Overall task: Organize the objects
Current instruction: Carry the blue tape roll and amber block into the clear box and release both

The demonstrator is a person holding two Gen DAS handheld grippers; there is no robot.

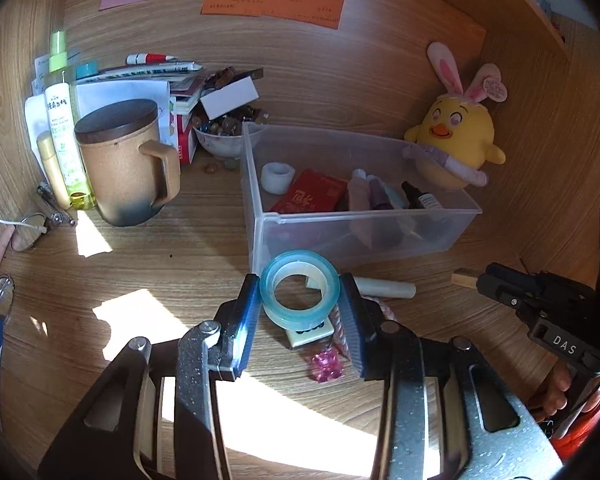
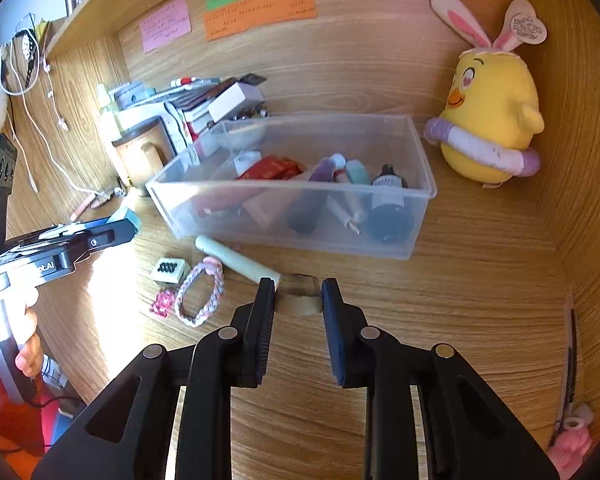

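Wood-grain desk [image 1: 148,264] carries a clear plastic bin [image 1: 380,236] of small bottles. Left gripper [image 1: 300,300] clamps a blue tape roll [image 1: 299,294] before the bin, while the right gripper [image 2: 299,294] pinches a small tan block [image 2: 299,298] near it.

A wood-grain worktop [image 1: 204,240] sits in an alcove with matching walls [image 2: 364,64]. A shelf [image 2: 100,20] runs above. Sunlight falls in bright patches across the worktop.
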